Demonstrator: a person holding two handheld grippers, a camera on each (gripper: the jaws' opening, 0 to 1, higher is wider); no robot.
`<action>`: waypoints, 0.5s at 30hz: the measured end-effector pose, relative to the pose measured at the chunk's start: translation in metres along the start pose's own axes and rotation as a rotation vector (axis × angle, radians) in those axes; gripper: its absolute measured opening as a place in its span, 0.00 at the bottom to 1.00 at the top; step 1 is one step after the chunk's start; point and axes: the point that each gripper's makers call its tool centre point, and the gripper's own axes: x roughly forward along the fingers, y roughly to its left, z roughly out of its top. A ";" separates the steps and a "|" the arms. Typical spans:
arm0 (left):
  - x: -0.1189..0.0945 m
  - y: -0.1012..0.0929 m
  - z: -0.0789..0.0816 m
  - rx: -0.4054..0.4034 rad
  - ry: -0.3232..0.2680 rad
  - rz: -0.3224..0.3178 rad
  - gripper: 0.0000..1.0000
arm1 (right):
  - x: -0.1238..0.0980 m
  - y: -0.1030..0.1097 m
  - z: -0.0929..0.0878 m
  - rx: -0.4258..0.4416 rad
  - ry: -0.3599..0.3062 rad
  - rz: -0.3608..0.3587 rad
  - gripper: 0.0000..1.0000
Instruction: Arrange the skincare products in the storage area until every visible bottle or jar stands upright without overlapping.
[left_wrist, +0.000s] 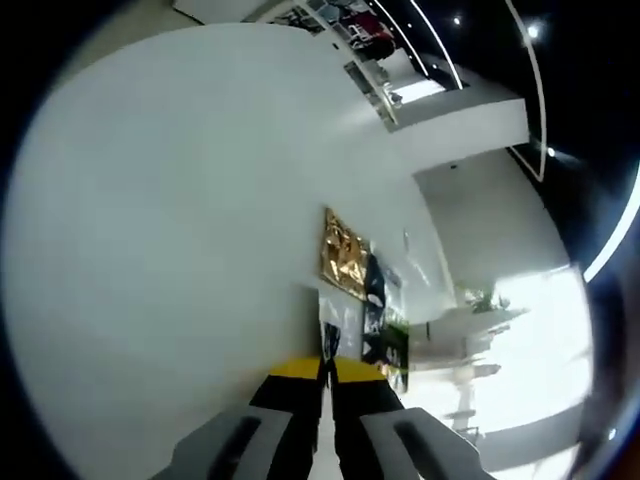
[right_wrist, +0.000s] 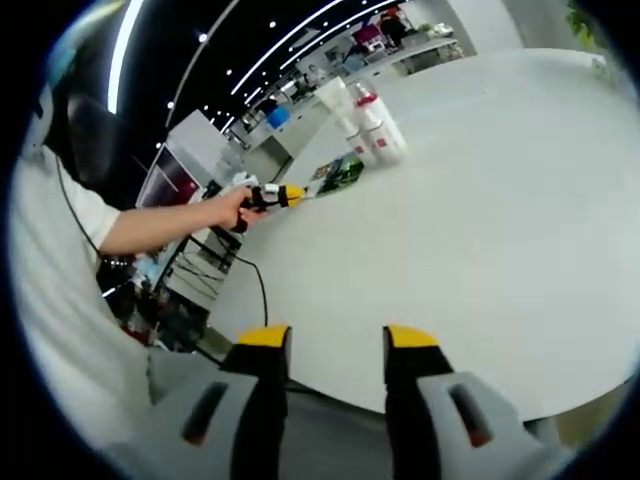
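Note:
In the right gripper view, a few white bottles with red caps (right_wrist: 375, 130) stand upright together at the far side of the white table (right_wrist: 480, 200). Green and dark flat packets (right_wrist: 340, 175) lie just in front of them. My right gripper (right_wrist: 337, 340) hangs over the table's near edge, open with nothing between its yellow tips. A hand holds my left gripper (right_wrist: 275, 196) at the table's left edge, short of the packets. In the left gripper view, my left gripper (left_wrist: 326, 372) has its yellow tips together, pointing at a gold box (left_wrist: 345, 255) and dark and green packets (left_wrist: 385, 335).
A person's arm and white sleeve (right_wrist: 70, 250) reach in from the left, with a black cable (right_wrist: 258, 280) trailing over the table edge. Shelves and counters (right_wrist: 200, 150) stand behind the table. A white side table with a plant (left_wrist: 470, 320) stands by a bright window.

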 end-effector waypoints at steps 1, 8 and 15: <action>0.000 0.001 0.000 -0.012 0.003 0.008 0.02 | 0.000 0.000 0.000 0.000 0.001 0.000 0.38; 0.000 0.003 0.001 -0.040 0.005 0.025 0.03 | 0.001 0.000 -0.001 -0.004 0.006 0.002 0.38; -0.002 0.004 0.002 -0.032 0.015 0.040 0.05 | 0.001 0.003 -0.003 -0.026 0.010 0.000 0.37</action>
